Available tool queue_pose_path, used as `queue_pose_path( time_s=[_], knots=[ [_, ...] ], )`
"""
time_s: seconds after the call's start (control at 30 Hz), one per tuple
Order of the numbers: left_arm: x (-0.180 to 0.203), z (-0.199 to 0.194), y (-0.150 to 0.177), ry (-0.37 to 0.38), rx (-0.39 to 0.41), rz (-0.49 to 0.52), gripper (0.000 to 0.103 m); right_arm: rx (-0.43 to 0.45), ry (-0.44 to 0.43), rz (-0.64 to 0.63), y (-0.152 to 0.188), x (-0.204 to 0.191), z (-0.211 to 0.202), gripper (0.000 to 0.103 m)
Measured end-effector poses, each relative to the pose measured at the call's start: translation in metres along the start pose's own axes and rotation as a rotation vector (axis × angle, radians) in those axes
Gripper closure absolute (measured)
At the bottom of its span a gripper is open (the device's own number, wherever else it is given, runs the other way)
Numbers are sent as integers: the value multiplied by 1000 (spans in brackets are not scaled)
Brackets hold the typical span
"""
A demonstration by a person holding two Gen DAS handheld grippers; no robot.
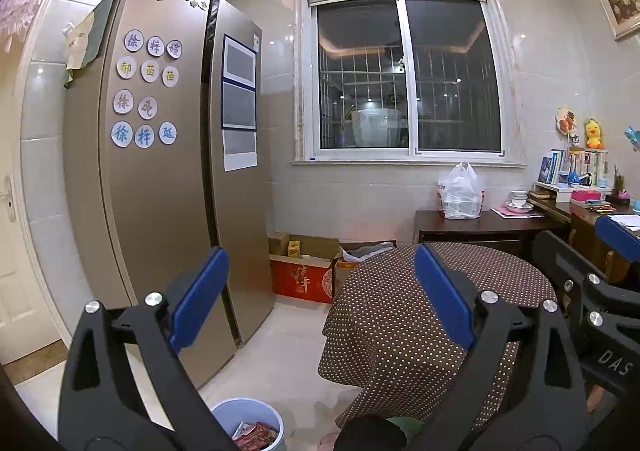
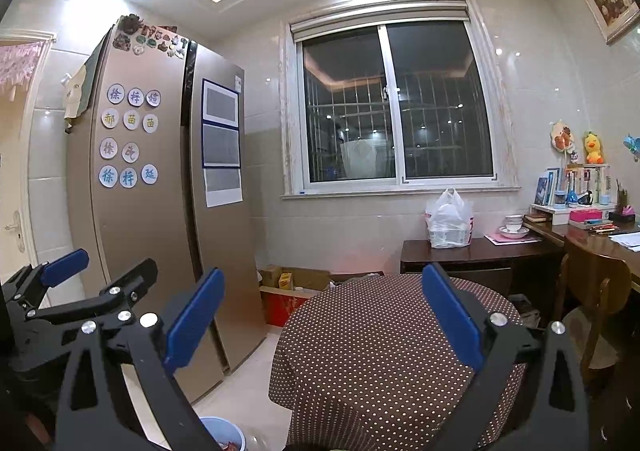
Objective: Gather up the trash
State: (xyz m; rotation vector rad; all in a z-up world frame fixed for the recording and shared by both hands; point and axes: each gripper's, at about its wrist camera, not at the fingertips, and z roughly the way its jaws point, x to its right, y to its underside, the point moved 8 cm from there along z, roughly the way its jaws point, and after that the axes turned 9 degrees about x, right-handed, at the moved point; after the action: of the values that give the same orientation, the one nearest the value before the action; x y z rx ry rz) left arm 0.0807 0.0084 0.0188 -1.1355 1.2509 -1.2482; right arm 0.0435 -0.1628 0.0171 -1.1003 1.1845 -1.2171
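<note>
Both tongs (image 1: 320, 299) (image 2: 324, 319) level, side by side, jaws spread, empty.

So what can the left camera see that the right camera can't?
Only the left wrist view shows inside the blue bin, with red wrappers in it, and the right gripper at its edge. Only the right wrist view shows the wooden chair and the left gripper at its side. Both show the fridge, the window, the white bag on the dark table and the dotted cloth. Both grippers are open and empty.

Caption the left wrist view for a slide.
Open left tool above a blue bin of wrappers, beside fridge and dotted table.
</note>
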Motion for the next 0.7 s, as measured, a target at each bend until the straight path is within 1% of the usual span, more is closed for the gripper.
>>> queue_pose_path(
  time_s=[0.7],
  knots=[
    [-10,2,-1,-19,6,7,11,-18,-14,4,2,-6,6,6]
  ],
)
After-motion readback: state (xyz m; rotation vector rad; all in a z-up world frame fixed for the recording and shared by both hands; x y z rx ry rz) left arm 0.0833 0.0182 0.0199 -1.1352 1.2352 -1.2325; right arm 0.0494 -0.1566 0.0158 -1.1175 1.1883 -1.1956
